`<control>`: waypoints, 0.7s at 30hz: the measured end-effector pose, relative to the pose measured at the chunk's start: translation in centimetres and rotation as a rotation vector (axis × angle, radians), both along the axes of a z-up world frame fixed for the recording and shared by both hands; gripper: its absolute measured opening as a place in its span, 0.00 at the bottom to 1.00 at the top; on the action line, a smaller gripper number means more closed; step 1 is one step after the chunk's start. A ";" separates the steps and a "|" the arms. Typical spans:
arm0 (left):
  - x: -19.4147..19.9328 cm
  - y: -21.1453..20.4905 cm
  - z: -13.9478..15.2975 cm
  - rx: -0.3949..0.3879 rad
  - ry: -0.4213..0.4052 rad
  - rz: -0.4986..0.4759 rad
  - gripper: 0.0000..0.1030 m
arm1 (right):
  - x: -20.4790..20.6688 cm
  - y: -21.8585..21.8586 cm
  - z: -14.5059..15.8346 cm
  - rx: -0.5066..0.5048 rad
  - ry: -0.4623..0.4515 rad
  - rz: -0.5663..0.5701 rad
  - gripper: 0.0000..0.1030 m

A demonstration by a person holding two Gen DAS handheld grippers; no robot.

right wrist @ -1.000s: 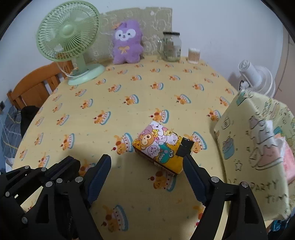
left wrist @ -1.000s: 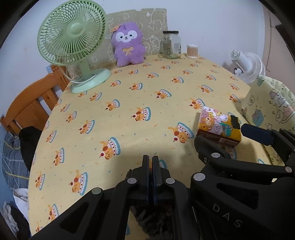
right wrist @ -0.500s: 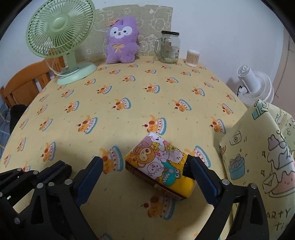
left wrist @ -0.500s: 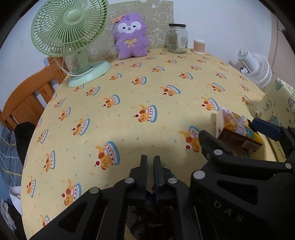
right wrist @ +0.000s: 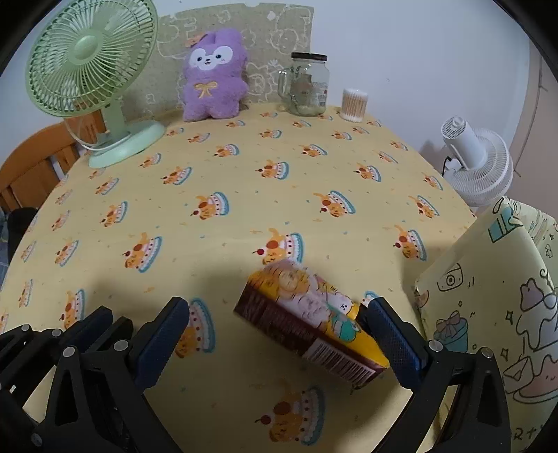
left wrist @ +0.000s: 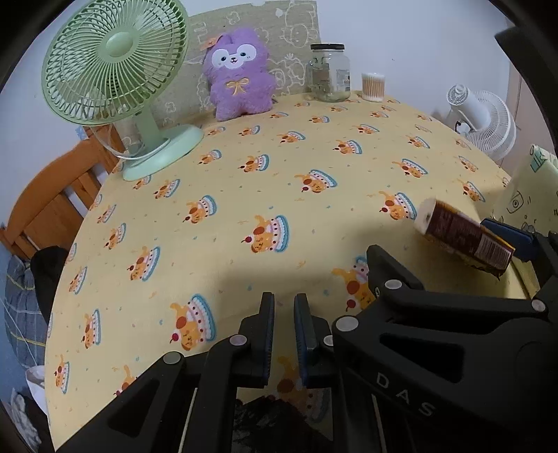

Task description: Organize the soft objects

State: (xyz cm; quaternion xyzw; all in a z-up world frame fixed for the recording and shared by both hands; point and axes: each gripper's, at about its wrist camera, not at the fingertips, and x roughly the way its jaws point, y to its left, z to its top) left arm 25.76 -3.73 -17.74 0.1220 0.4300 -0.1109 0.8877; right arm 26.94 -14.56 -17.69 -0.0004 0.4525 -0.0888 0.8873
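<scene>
At the far left corner of the table (right wrist: 314, 195), which you see draped in a yellow cloth printed with cakes, stands a green desk fan (right wrist: 87, 69) on its round base. Along the far edge, toward the right, a clear glass jar (right wrist: 308, 85) with a dark lid stands upright, and just beside it, nearer the far right corner, a small round tub of cotton swabs (right wrist: 354, 104). Behind the far edge a beige panel with cartoon outlines (right wrist: 279, 31) leans at the wall. Beyond the right edge you have a white floor fan (right wrist: 477, 163). Off the left edge a wooden chair back (left wrist: 52, 202) shows.
</scene>
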 end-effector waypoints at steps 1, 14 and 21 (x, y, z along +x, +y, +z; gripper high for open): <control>0.0 -0.1 0.0 0.001 0.003 -0.002 0.09 | 0.1 -0.1 0.0 0.003 0.005 -0.002 0.99; -0.9 -1.5 0.4 -0.038 0.048 -0.030 0.09 | -1.2 -2.1 0.5 -0.024 0.009 -0.034 0.41; -2.8 -0.7 1.0 -0.023 0.014 0.001 0.30 | -2.9 -1.3 0.9 0.025 0.000 -0.012 0.35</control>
